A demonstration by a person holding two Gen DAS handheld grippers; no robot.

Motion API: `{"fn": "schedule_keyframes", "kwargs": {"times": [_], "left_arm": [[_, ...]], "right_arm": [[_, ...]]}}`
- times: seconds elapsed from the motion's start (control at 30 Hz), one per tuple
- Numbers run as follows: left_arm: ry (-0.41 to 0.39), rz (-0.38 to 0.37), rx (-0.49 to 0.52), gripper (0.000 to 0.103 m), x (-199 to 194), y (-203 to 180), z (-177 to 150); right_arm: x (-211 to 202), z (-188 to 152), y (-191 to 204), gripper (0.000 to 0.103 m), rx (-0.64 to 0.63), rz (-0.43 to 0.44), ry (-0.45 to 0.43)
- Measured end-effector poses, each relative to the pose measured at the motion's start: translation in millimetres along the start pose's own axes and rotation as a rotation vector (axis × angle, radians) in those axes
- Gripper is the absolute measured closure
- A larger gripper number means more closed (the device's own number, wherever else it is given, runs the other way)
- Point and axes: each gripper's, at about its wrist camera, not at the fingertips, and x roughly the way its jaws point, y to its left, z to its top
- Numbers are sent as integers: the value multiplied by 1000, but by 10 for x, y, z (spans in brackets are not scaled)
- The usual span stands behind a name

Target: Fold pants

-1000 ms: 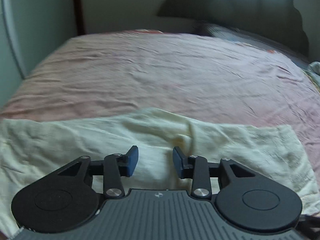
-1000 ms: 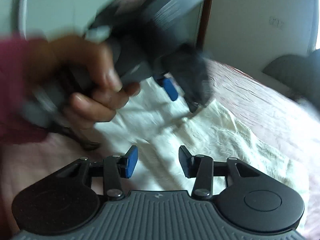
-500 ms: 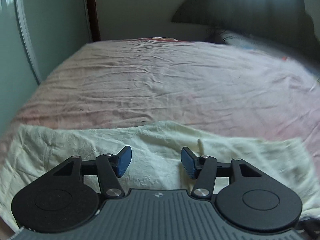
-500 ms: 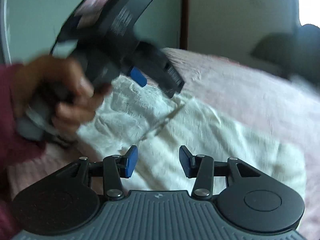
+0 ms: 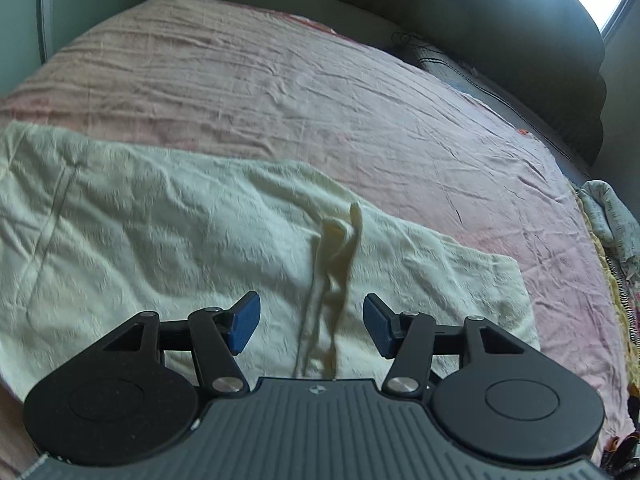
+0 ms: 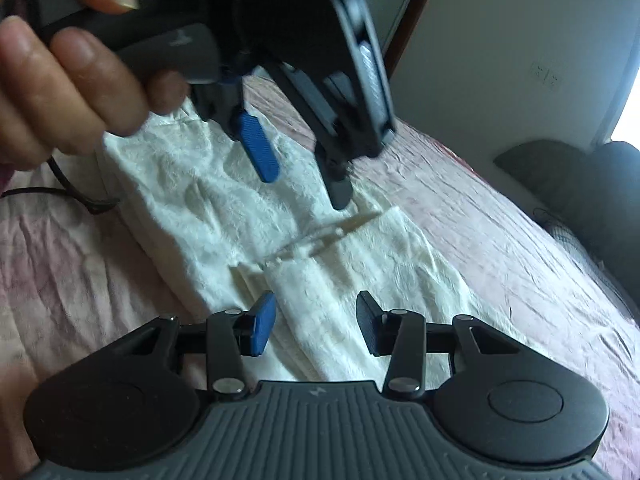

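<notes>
Cream pants point(image 5: 160, 232) lie spread flat across the near side of a pink bed sheet point(image 5: 320, 92), with a raised crease or drawstring point(image 5: 336, 248) running down the middle. My left gripper point(image 5: 312, 328) is open and empty, hovering above the crease. In the right wrist view the pants point(image 6: 328, 264) stretch away from me. My right gripper point(image 6: 316, 328) is open and empty just above them. The left gripper point(image 6: 304, 176) also shows there, held in a hand, jaws apart over the cloth.
A dark headboard point(image 5: 520, 48) and pillows stand at the bed's far end. Patterned bedding point(image 5: 612, 232) is bunched at the right edge. A black cable point(image 6: 68, 192) lies on the sheet left of the pants. A wall with a socket point(image 6: 544, 76) is behind.
The left gripper has opened wider and tilted down over the pants' middle crease. In the right wrist view it has swung closer and higher. The right gripper stays open.
</notes>
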Motion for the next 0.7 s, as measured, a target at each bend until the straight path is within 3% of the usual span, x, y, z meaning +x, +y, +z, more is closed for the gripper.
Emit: {"fn": "schedule_keyframes", "kwargs": {"times": [0.1, 0.3, 0.33, 0.47, 0.57, 0.7], "left_arm": [[45, -38, -51, 41, 59, 67, -24], [78, -77, -81, 40, 72, 85, -83], [83, -89, -87, 39, 75, 81, -89], [123, -141, -99, 38, 123, 47, -127], [160, -178, -129, 38, 197, 44, -156], [194, -251, -203, 38, 309, 71, -173]], "right_arm": [[-6, -46, 18, 60, -14, -23, 25], [3, -27, 202, 60, -136, -160, -19], [18, -16, 224, 60, -150, -156, -22], [58, -18, 253, 85, -148, -94, -8], [25, -25, 201, 94, -107, -69, -15], [-72, -20, -162, 95, 151, 51, -50]]}}
